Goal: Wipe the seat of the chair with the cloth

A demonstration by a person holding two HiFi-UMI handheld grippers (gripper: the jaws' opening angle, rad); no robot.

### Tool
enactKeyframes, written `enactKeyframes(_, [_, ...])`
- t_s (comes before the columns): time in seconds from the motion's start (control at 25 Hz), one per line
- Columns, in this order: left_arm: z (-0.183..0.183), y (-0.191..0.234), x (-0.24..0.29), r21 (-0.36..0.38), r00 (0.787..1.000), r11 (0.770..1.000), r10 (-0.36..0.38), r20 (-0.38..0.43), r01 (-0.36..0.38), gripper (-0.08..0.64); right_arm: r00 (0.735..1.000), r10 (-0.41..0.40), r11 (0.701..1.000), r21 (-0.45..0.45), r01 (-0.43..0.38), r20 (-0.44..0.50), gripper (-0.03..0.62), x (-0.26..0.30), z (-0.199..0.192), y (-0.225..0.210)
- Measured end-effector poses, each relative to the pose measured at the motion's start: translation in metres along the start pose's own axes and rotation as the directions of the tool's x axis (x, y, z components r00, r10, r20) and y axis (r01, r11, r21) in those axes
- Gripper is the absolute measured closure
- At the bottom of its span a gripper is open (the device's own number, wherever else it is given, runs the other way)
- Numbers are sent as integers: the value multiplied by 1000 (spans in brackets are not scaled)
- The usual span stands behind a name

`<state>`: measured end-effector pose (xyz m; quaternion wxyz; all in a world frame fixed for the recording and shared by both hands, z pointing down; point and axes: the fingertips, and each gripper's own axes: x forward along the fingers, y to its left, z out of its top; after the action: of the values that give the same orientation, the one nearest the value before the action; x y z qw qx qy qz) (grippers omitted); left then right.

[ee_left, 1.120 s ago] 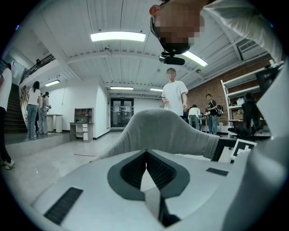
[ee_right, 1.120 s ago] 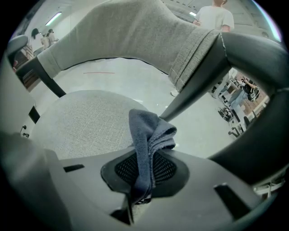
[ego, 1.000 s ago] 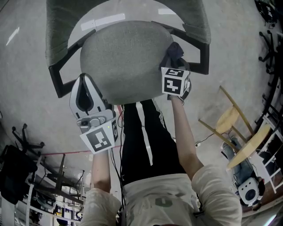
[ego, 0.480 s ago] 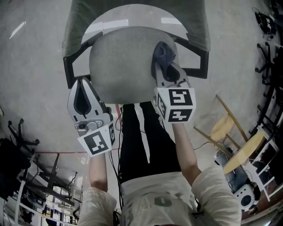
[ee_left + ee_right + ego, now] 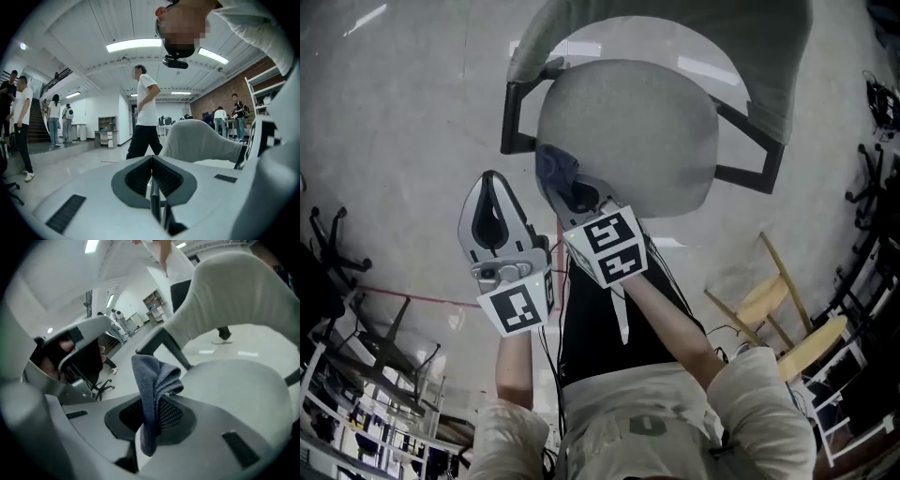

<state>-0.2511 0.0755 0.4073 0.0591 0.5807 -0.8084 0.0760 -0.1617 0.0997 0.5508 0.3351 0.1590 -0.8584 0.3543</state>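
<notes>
Head view, right hand-held gripper pinching cloth at seat edge, left hand-held gripper closed

Head view: mounted above, looking steeply down on the chair, the left hand-held gripper and the right hand-held gripper.

Left gripper view: low, facing across the room, with the backrest at right.

Right gripper view: close to the seat, facing the backrest.

All three views share the chair. The head and right gripper views share the cloth.
</notes>
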Motion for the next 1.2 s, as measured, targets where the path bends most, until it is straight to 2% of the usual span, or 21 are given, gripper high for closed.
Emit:
enactKeyframes(0.08, [-5,12,-8,-2,1000,1000,24,-7,-24,545,998,25,998,62,-21,-54,543,26,-25,5])
enactKeyframes(0.24, [-17,32,-21,-18,997,997,76,-30,-77,545,989,16,991,134,4,-145,543,64,-70,-1])
enactKeyframes(0.4, [-24,42,-31,-19,994,995,98,-46,-99,545,977,-9,995,94,30,-215,543,86,-103,-6])
enactKeyframes(0.56, [-28,43,-36,-14,994,995,95,-52,-95,545,973,-36,997,65,52,-228,543,92,-111,-12])
enactKeyframes(0.88, [-24,23,-28,-20,996,997,74,-48,-75,545,971,-100,992,52,114,-217,543,63,-114,-42])
enactKeyframes(1.2, [-11,-29,-2,-13,999,999,-30,-25,29,545,950,-233,957,122,262,-209,543,-11,-136,-121])
